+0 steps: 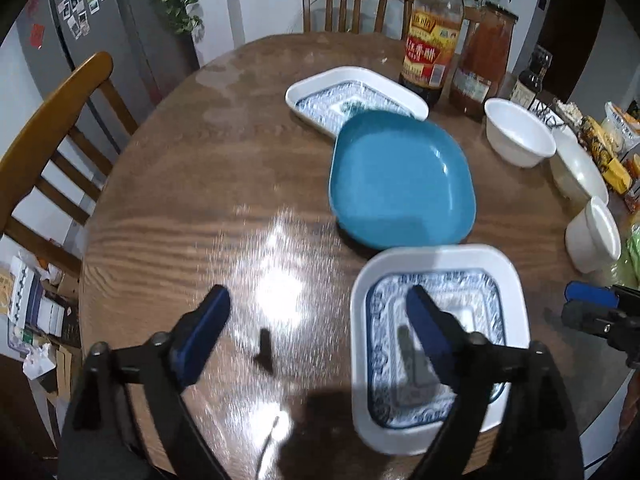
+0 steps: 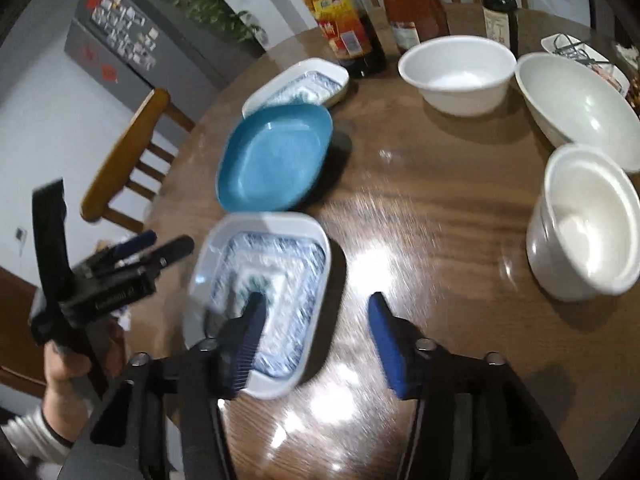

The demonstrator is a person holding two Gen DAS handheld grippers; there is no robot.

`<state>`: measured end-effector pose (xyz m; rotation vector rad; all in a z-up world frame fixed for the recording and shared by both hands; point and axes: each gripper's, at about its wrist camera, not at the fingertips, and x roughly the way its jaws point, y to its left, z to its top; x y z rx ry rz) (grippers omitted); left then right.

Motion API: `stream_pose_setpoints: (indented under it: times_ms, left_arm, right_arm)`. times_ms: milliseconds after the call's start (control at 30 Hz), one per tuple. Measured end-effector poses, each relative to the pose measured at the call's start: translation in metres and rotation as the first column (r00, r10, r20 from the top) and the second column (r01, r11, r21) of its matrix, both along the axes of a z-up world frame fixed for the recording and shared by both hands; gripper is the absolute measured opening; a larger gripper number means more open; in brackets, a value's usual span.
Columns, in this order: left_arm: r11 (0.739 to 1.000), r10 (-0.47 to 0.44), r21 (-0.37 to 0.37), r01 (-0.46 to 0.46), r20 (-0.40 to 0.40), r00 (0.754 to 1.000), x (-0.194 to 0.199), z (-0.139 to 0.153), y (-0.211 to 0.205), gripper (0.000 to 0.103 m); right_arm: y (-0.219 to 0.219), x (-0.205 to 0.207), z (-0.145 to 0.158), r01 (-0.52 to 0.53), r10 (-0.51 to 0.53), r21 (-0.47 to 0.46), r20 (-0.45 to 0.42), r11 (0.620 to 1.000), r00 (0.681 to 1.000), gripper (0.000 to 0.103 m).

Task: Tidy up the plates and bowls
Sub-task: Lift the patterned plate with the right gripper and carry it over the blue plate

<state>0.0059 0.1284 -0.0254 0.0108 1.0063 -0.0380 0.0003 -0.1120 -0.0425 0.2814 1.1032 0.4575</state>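
Both grippers are hanging over the near patterned plate with nothing held, the left gripper gaping wide and the right gripper standing about half open. The plate is sitting at the counter's near edge, just beside the blue plate, and a careless nudge from a finger could, I'd judge, be sliding it off the edge or into its neighbour. I'm counting three plates, two patterned white and one blue, four white bowls to the right, and three bottles behind.
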Motion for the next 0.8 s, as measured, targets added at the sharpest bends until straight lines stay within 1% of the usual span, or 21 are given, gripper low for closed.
stream_pose_setpoints:
  times_ms: [33, 67, 167, 300, 433, 567, 633, 667, 733, 800]
  left_arm:
    - [1.0, -0.002, -0.009, 0.002, 0.007, 1.0, 0.005, 0.004, 0.001, 0.1]
    - [1.0, 0.0, -0.014, 0.0, 0.011, 1.0, 0.009, 0.006, 0.002, 0.102]
    - [0.999, 0.018, -0.037, -0.018, 0.021, 1.0, 0.027, 0.014, 0.008, 0.102]
    - [0.997, 0.049, -0.067, -0.048, 0.017, 0.999, 0.06, 0.021, 0.02, 0.102]
    - [0.993, 0.08, -0.084, -0.078, 0.02, 0.997, 0.103, 0.027, 0.032, 0.102]
    - [0.993, 0.106, -0.061, -0.104, 0.031, 0.994, 0.149, 0.026, 0.036, 0.102]
    - [0.993, 0.104, -0.055, -0.103, 0.017, 0.994, 0.17, 0.02, 0.038, 0.102]
    - [0.994, 0.104, -0.034, -0.104, 0.002, 0.995, 0.184, 0.015, 0.037, 0.102]
    - [0.996, 0.089, -0.013, -0.089, -0.011, 0.996, 0.199, 0.008, 0.037, 0.101]
    - [0.996, 0.082, -0.023, -0.082, -0.032, 0.996, 0.215, -0.001, 0.039, 0.101]
  right_arm:
    - [0.001, 0.005, 0.003, 0.003, -0.004, 0.009, 0.002, 1.0, 1.0, 0.063]
    - [0.002, 0.011, 0.008, 0.012, -0.012, 0.02, 0.003, 1.0, 1.0, 0.064]
    - [0.004, 0.03, 0.016, 0.043, -0.043, 0.042, -0.002, 0.998, 0.999, 0.066]
    - [0.008, 0.062, 0.024, 0.103, -0.103, 0.053, -0.008, 0.993, 0.995, 0.068]
    - [0.015, 0.1, 0.03, 0.136, -0.135, 0.096, -0.017, 0.986, 0.991, 0.068]
    - [0.025, 0.142, 0.025, 0.167, -0.164, 0.112, -0.039, 0.98, 0.986, 0.068]
    - [0.03, 0.158, 0.018, 0.182, -0.177, 0.102, -0.054, 0.978, 0.983, 0.068]
    - [0.035, 0.168, 0.013, 0.193, -0.188, 0.087, -0.061, 0.977, 0.98, 0.068]
    - [0.039, 0.182, 0.004, 0.219, -0.213, 0.069, -0.081, 0.973, 0.974, 0.068]
    - [0.042, 0.191, -0.005, 0.238, -0.231, 0.065, -0.103, 0.969, 0.967, 0.068]
